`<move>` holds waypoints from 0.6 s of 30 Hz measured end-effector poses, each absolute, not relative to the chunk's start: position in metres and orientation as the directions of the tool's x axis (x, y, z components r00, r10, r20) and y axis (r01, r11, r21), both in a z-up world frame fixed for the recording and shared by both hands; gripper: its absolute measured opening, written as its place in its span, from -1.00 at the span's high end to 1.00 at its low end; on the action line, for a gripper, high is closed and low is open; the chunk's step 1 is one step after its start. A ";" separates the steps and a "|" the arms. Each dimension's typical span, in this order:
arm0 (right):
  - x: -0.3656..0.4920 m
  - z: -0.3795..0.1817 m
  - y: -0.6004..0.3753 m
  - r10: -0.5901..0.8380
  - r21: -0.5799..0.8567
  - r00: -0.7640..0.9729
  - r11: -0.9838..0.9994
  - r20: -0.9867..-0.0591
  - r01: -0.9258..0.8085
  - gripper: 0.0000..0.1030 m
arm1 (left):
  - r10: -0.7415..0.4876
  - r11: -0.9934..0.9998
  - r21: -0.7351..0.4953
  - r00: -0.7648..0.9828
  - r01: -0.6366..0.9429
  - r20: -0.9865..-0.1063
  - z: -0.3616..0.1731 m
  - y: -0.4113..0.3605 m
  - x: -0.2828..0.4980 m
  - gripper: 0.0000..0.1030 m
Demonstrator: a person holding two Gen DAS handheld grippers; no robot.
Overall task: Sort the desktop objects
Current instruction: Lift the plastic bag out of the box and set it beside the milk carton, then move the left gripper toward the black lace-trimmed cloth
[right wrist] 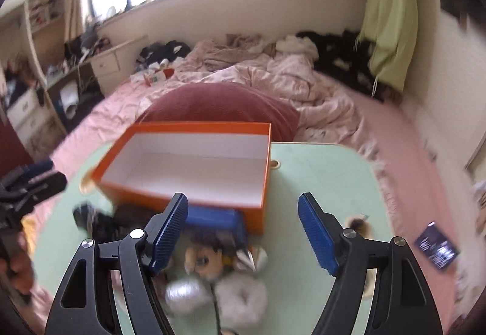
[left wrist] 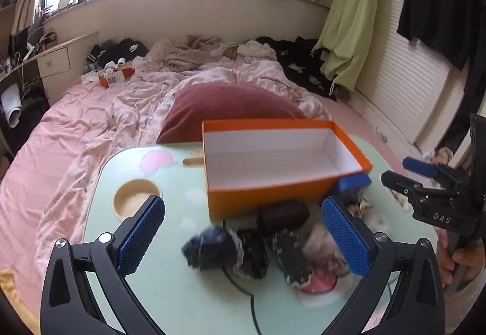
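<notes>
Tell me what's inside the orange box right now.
Nothing shows inside the orange box: only its bare white floor and walls. The strip of floor behind its near wall is hidden in both views.

In the right wrist view the right gripper (right wrist: 243,231) fills the lower frame with its blue pads spread wide apart and nothing between them, above a blurred heap of small things at lower centre: a blue box (right wrist: 212,219), a brown plush toy (right wrist: 206,256) and white fluffy pieces (right wrist: 240,298). Just beyond the heap, at mid frame, an open orange box (right wrist: 264,183) with a bare white inside stands on the pale green desk (right wrist: 328,177). The left gripper (right wrist: 30,183) enters at the left edge, blurred, and a dark card (right wrist: 437,245) lies at the right edge.
</notes>
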State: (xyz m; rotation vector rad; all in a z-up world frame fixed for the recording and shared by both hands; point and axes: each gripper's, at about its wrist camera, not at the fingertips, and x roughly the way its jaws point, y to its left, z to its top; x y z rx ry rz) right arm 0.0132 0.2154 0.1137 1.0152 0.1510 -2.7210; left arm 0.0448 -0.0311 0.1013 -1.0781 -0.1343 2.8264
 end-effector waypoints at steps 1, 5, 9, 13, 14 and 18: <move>0.031 0.107 0.214 -0.179 -0.037 -0.730 -0.962 -0.660 0.269 -0.46 | 0.146 -0.989 -0.120 -0.723 -0.088 -0.675 0.096 -0.030 0.054 -1.00; 0.074 0.069 0.218 -0.223 0.011 -0.661 -0.951 -0.717 0.310 -0.46 | 0.131 -0.991 -0.088 -0.635 -0.099 -0.761 0.056 -0.027 0.081 -1.00; 0.098 0.034 0.208 -0.136 -0.071 -0.666 -0.959 -0.734 0.274 -0.46 | 0.061 -0.998 -0.044 -0.595 -0.043 -0.801 0.021 -0.026 0.082 -1.00; 0.090 0.024 0.218 -0.159 -0.019 -0.635 -0.964 -0.756 0.265 -0.57 | 0.026 -1.000 -0.018 -0.556 -0.020 -0.831 0.002 -0.023 0.067 -0.99; 0.089 0.023 0.221 -0.149 -0.024 -0.636 -0.967 -0.757 0.255 -0.72 | 0.027 -1.000 -0.024 -0.566 -0.011 -0.824 0.001 -0.024 0.068 -1.00; 0.089 0.021 0.227 -0.145 -0.022 -0.646 -0.969 -0.749 0.244 -1.00 | 0.027 -0.999 -0.033 -0.571 -0.001 -0.820 0.000 -0.028 0.065 -1.00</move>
